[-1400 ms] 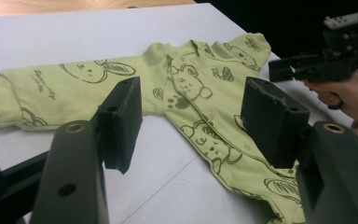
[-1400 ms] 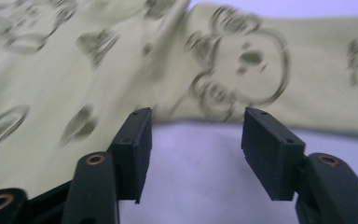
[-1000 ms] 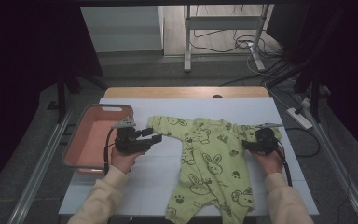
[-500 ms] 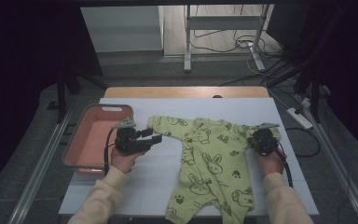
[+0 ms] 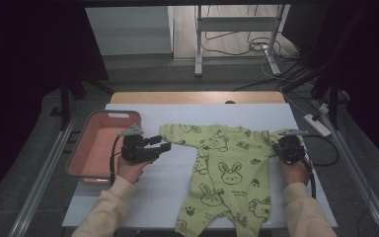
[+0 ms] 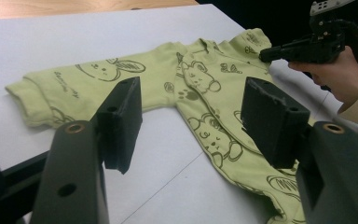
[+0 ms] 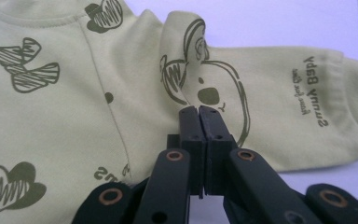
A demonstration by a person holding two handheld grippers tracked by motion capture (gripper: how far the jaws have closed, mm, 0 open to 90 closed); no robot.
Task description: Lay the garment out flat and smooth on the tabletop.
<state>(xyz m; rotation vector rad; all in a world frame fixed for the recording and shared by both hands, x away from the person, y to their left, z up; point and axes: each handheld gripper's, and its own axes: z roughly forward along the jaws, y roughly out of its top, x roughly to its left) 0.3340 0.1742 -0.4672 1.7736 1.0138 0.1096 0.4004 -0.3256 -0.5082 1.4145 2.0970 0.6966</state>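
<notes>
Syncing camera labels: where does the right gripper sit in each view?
High view: right gripper at right of centre, on the green baby suit sleeve.
Left gripper view: top right, held in a hand, tips on the suit's far sleeve.
Right gripper view: bottom centre, jaws shut, pinching a fold of sleeve.
Shared landmark: the suit's bunny print.

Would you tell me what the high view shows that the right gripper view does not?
The high view adds the pink tray beside the left gripper, whose jaws stand open, and the white table. The right gripper view adds the sleeve's Sunny Baby lettering and a fabric fold pinched at its shut jaw tips. Both share the yellow-green romper and the right gripper.
</notes>
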